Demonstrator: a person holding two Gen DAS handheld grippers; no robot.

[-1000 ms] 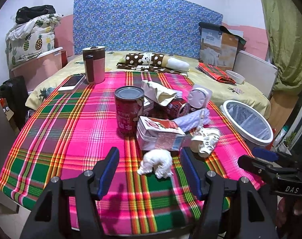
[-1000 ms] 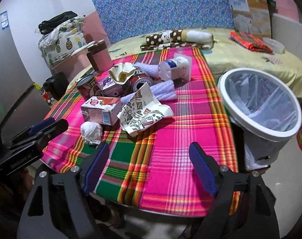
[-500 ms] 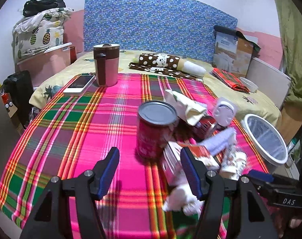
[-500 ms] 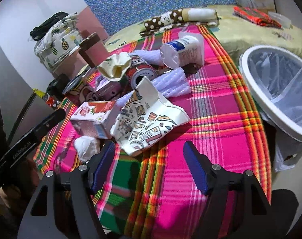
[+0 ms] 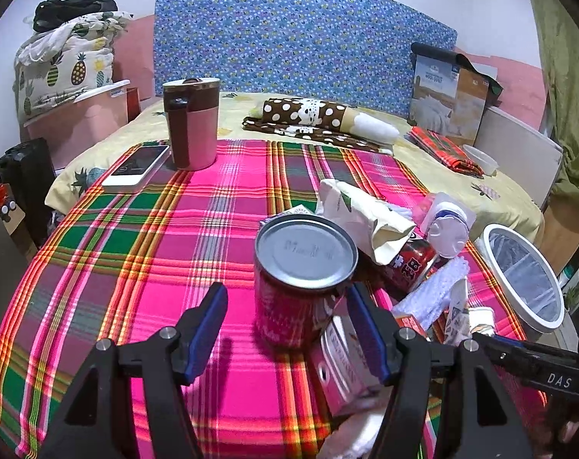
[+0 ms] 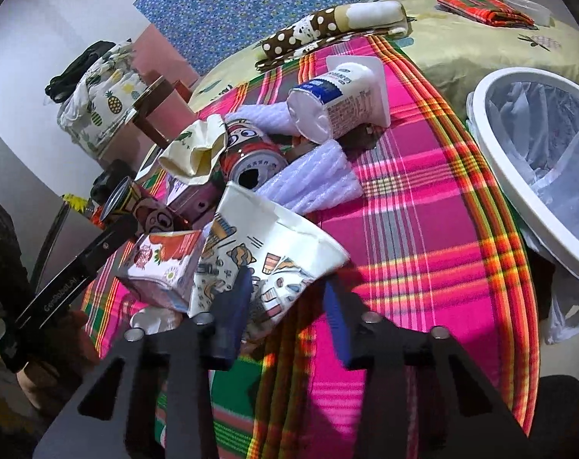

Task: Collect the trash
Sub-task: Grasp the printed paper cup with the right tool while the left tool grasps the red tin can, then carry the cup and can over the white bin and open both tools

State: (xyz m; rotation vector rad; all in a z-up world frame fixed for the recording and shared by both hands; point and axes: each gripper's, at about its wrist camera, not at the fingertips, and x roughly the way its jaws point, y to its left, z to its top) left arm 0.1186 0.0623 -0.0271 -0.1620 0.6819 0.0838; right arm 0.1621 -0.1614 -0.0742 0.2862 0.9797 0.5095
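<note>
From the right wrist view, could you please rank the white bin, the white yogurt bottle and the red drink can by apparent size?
1. White bin, though partly cut off by the frame.
2. White yogurt bottle.
3. Red drink can, partly hidden by a crumpled paper bag, so only roughly smaller.

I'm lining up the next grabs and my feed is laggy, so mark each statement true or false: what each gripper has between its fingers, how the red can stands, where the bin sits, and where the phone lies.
1. The right gripper has the patterned paper cup between its fingers. True; its jaws have just been closing on it.
2. The left gripper is shut on the crumpled tissue. False; it is open, with the red can between its fingers.
3. The red can lies on its side. False; it stands upright.
4. The white bin stands beside the table. True.
5. The phone lies in the trash pile. False; it lies apart, beside the pink mug.
</note>
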